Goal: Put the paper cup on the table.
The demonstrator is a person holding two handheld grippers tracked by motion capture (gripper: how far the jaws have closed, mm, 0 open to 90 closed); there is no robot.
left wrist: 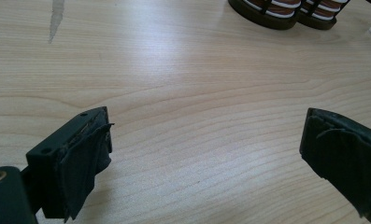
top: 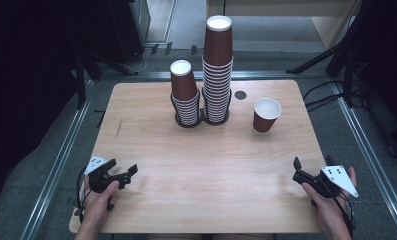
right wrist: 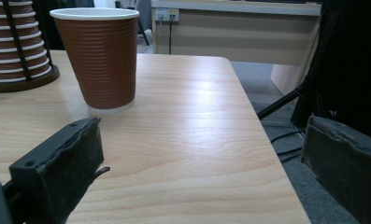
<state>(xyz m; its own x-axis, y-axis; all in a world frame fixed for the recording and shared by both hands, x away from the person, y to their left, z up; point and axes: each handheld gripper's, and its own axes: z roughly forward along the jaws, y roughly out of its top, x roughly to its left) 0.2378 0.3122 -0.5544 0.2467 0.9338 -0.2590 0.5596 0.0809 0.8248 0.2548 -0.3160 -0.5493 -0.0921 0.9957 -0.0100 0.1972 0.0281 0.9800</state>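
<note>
Two stacks of brown ribbed paper cups stand upside down in dark ring holders at the back middle of the table: a shorter stack [top: 185, 95] and a taller stack [top: 217, 70]. A single brown cup [top: 266, 114] [right wrist: 100, 58] stands upright to their right. My left gripper [top: 127, 177] [left wrist: 204, 154] rests open near the front left corner, with nothing between its jaws. My right gripper [top: 299, 170] [right wrist: 202, 172] is open near the front right edge and holds nothing. The single cup stands well ahead of it.
The wooden table [top: 206, 165] has a dark round hole [top: 240, 95] near the back and a pale scratch [left wrist: 56, 16] at the left. Stand legs and cables [top: 331, 95] lie on the floor beyond the right edge.
</note>
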